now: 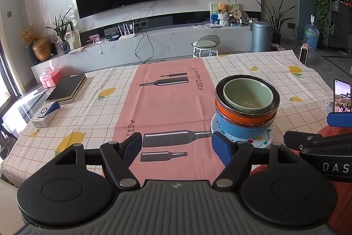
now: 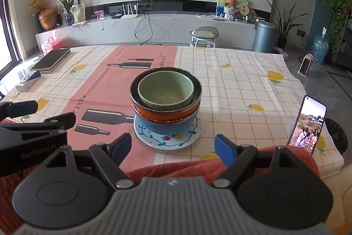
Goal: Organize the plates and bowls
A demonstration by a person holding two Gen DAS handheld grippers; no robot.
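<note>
A stack stands on the table: a white painted plate (image 2: 169, 140) at the bottom, a blue bowl (image 2: 164, 128), an orange bowl (image 2: 166, 113) with a dark rim, and a green bowl (image 2: 166, 89) nested on top. The stack also shows in the left wrist view, with the green bowl (image 1: 248, 95) uppermost and the plate (image 1: 261, 140) beneath. My left gripper (image 1: 177, 148) is open and empty, left of the stack and close to the plate. My right gripper (image 2: 172, 148) is open and empty, just in front of the plate.
A phone (image 2: 308, 124) stands upright at the table's right edge. A black notebook (image 1: 66, 88), a blue and white box (image 1: 45, 113) and a pink case (image 1: 49, 77) lie at the far left. A red towel (image 2: 198, 166) covers the near edge.
</note>
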